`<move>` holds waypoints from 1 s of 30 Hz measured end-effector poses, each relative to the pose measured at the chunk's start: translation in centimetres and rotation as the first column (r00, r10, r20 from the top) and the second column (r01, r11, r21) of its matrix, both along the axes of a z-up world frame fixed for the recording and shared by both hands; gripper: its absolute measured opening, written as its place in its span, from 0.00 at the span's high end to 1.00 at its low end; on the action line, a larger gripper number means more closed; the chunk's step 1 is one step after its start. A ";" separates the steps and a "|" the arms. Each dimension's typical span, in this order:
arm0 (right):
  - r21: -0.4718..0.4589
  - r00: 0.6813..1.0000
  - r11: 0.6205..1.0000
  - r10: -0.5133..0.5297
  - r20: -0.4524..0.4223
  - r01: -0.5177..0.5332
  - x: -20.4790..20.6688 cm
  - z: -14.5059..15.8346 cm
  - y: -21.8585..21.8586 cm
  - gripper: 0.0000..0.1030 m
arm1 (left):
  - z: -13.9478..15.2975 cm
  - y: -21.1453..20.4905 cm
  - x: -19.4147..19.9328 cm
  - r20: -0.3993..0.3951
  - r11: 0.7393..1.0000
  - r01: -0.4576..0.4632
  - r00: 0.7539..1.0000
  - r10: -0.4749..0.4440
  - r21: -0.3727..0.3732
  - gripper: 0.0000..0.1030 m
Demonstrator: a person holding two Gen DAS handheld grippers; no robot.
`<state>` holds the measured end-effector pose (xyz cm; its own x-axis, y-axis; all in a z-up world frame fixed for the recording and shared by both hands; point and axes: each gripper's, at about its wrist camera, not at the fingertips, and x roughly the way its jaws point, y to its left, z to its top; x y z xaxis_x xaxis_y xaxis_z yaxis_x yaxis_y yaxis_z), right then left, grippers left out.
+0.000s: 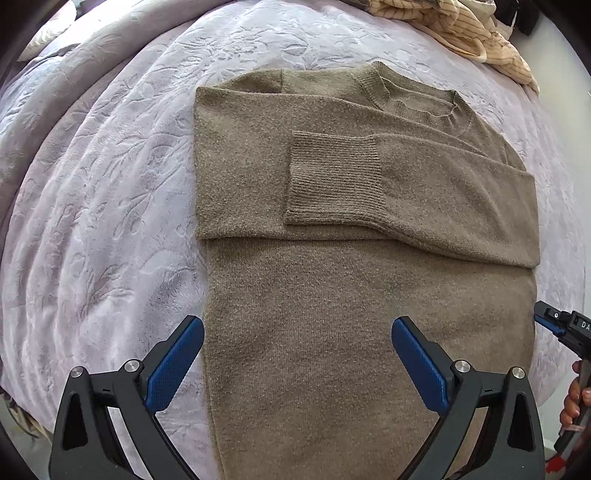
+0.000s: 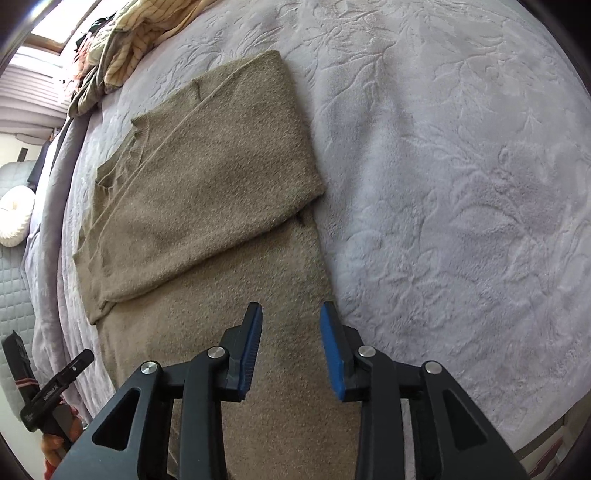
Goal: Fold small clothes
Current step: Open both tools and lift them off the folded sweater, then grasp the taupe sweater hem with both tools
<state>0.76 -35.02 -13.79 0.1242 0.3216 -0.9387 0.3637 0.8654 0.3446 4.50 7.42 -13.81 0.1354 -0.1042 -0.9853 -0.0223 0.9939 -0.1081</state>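
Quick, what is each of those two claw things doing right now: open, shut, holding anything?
Left gripper: open, empty, over the sweater.
Right gripper: open, empty.

Sweaters: one, olive-brown sweater
Striped garments: one, cream striped cloth, bed's far edge
Tools: two, left tool, right tool
Blankets: one, lilac blanket

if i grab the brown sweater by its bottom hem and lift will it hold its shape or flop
Likely flop: the brown sweater is soft knit lying limp on the blanket. The folded-in sleeves rest loose, so they may slide open. The fuzzy blanket probably drags on it if pushed, bunching it.
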 end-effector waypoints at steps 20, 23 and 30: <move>0.084 0.992 0.990 0.116 -0.041 -0.112 -6.2 1.4 9.1 0.47 | 0.4 1.7 -5.7 -0.036 0.996 0.067 0.997 -0.069 -0.053 0.01; 0.093 0.992 0.988 0.123 -0.031 -0.119 -6.9 1.8 10.3 0.46 | 0.3 2.8 -6.5 -0.035 0.996 0.071 0.997 -0.073 -0.061 0.01; 0.085 0.993 0.990 0.116 -0.032 -0.113 -8.8 1.9 12.0 0.46 | -0.2 5.7 -8.5 -0.047 0.988 0.115 0.992 -0.121 -0.102 0.01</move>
<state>-8.00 -23.03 -11.85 0.0484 0.4083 -0.9116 0.2775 0.8712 0.4050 -3.99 13.11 -14.04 0.0638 -0.2139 -0.9748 0.0862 0.9743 -0.2082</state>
